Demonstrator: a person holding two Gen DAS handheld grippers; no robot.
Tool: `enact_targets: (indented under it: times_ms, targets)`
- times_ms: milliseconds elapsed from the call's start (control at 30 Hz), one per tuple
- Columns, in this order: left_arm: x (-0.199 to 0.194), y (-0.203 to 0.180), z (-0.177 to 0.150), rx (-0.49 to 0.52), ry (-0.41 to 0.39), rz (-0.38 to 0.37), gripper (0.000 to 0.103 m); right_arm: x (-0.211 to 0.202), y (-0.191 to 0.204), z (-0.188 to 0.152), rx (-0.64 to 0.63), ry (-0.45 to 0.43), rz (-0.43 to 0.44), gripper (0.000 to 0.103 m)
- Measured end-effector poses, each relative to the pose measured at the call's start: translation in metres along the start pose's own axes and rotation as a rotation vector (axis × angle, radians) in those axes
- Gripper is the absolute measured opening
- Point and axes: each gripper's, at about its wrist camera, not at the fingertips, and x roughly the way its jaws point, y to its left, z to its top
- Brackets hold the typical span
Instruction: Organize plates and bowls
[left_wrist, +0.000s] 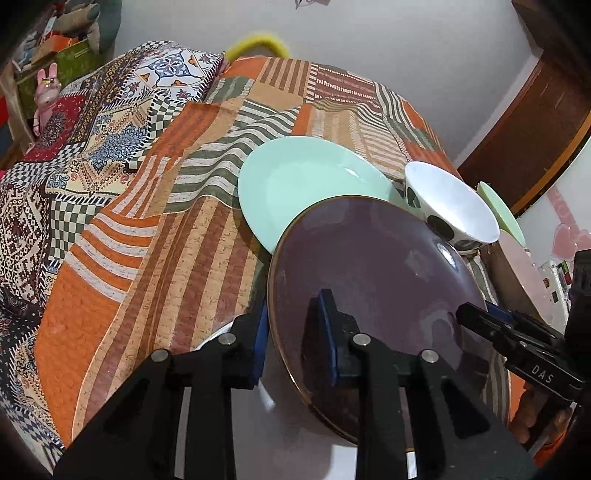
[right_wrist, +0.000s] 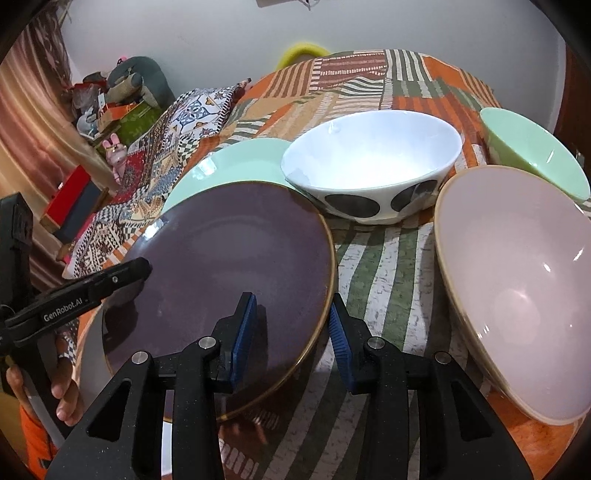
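A dark purple plate (left_wrist: 373, 295) (right_wrist: 229, 269) sits tilted above the patchwork cloth, over a white plate (left_wrist: 207, 343). My left gripper (left_wrist: 295, 339) straddles its left rim, one finger under and one over, jaws apart. My right gripper (right_wrist: 291, 339) straddles its right rim the same way, jaws apart. A mint plate (left_wrist: 306, 184) (right_wrist: 229, 162) lies behind it. A white bowl with black spots (left_wrist: 450, 203) (right_wrist: 373, 166), a pink bowl (right_wrist: 517, 288) and a mint bowl (right_wrist: 535, 151) stand to the right.
The table (left_wrist: 155, 258) carries a striped patchwork cloth with a second patterned cloth at the left. Clutter and a pink rabbit toy (left_wrist: 46, 92) sit beyond the left edge. A wooden door (left_wrist: 535, 122) is at the right.
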Motion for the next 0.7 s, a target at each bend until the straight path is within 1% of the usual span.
enact_targets:
  times_ms: [167, 267, 433, 567, 700]
  targets:
    - [-0.006, -0.005, -0.004, 0.013, -0.015, 0.031, 0.026, -0.002, 0.002, 0.000, 0.007, 0.006, 0.002, 0.035]
    - [-0.010, -0.005, -0.007, 0.003, -0.016, 0.038, 0.026, -0.004, 0.002, 0.000, 0.006, 0.010, 0.009, 0.035]
    - [-0.019, -0.006, -0.014, -0.006, -0.030, 0.049, 0.026, -0.014, 0.006, -0.002, -0.007, -0.008, 0.019, 0.035]
    - [-0.035, -0.015, -0.016, 0.018, -0.068, 0.078, 0.026, -0.022, 0.010, -0.003, -0.018, -0.025, 0.025, 0.035]
    - [-0.053, -0.025, -0.019, 0.042, -0.105, 0.088, 0.026, -0.035, 0.013, -0.002, -0.031, -0.054, 0.025, 0.035]
